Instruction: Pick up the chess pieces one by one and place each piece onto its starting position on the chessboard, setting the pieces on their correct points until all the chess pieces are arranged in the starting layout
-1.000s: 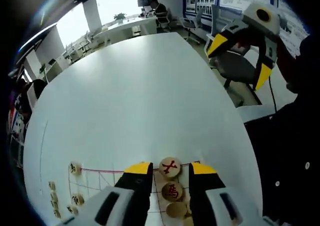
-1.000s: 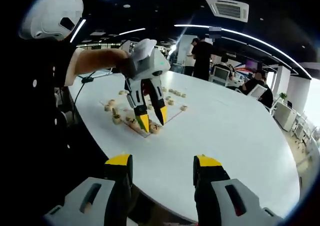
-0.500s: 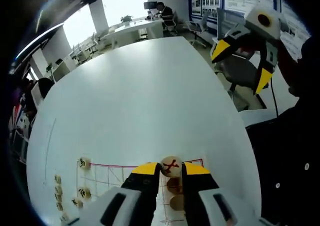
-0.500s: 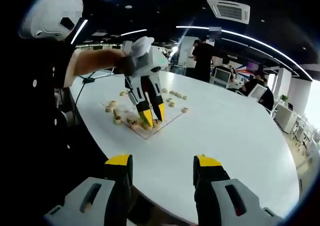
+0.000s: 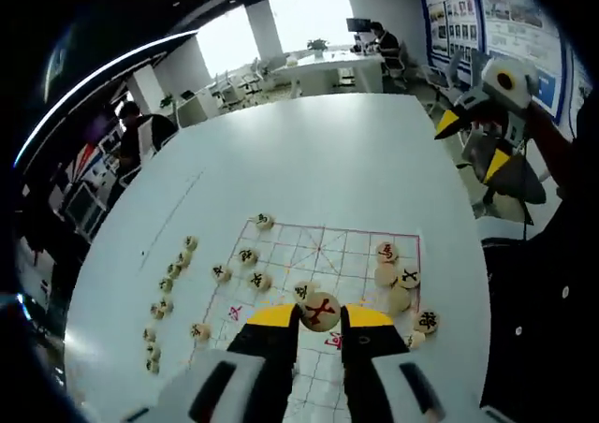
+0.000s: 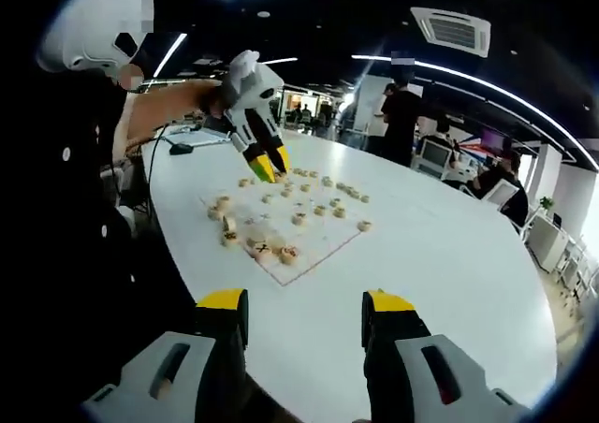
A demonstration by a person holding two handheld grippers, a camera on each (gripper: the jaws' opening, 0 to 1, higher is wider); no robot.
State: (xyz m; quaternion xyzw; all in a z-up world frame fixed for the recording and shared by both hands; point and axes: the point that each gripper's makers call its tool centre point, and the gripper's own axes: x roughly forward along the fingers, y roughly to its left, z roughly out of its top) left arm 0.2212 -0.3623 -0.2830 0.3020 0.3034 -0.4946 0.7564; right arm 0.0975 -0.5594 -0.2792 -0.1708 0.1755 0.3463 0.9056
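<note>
A round pale wooden chess piece marked with a red character [image 5: 320,312] is being pinched between the yellow-tipped jaws of the left gripper [image 5: 319,315], held above the near part of the thin white chessboard sheet printed with red grid lines [image 5: 323,255] that is lying on the large white oval table [image 5: 309,152]. Other pale wooden round pieces [image 5: 398,278] are being seen clustered at the board's right edge, a few more on its squares, and a loose row [image 5: 168,287] off its left side; most of their markings are too small to be read. The right gripper [image 6: 304,311] is being held with jaws spread and nothing between them, well back from the board, its lower body being cut off by the view's bottom edge.
</note>
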